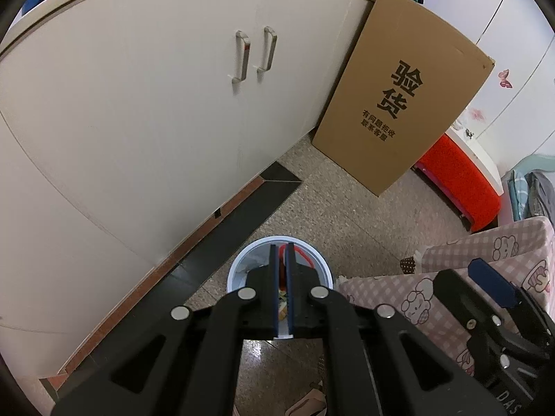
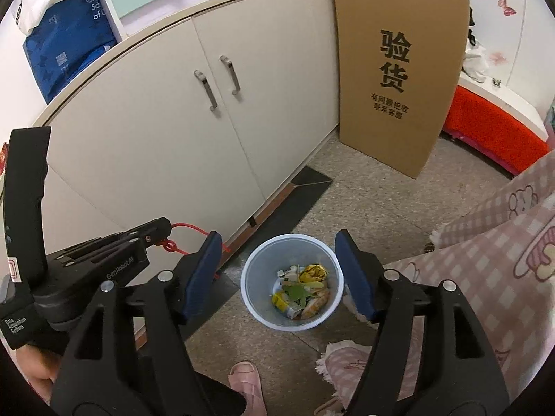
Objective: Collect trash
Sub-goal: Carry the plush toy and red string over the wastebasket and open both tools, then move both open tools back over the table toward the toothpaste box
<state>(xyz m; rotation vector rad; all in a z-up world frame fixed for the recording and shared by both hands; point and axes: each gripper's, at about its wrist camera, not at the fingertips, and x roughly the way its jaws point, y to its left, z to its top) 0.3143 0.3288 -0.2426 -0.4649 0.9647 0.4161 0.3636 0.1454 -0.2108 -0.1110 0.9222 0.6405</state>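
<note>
I hold both grippers over the floor (image 2: 347, 208), pointing down at a pale bin (image 2: 292, 282) near the cabinet (image 2: 156, 145). The right gripper (image 2: 277, 270) has its fingers wide, with nothing between the blue pads (image 2: 203, 274); the bin shows in the gap below them. Trash (image 2: 301, 291) lies in the bin's bottom: yellow wrappers, a green leaf, scraps. The left gripper (image 1: 283, 279) is closed narrow, pinching a red cord (image 2: 187, 230) at its tip. In its own view the fingers hide most of the bin (image 1: 242, 263). A cardboard box (image 2: 399, 69) leans against the cabinet's end.
</note>
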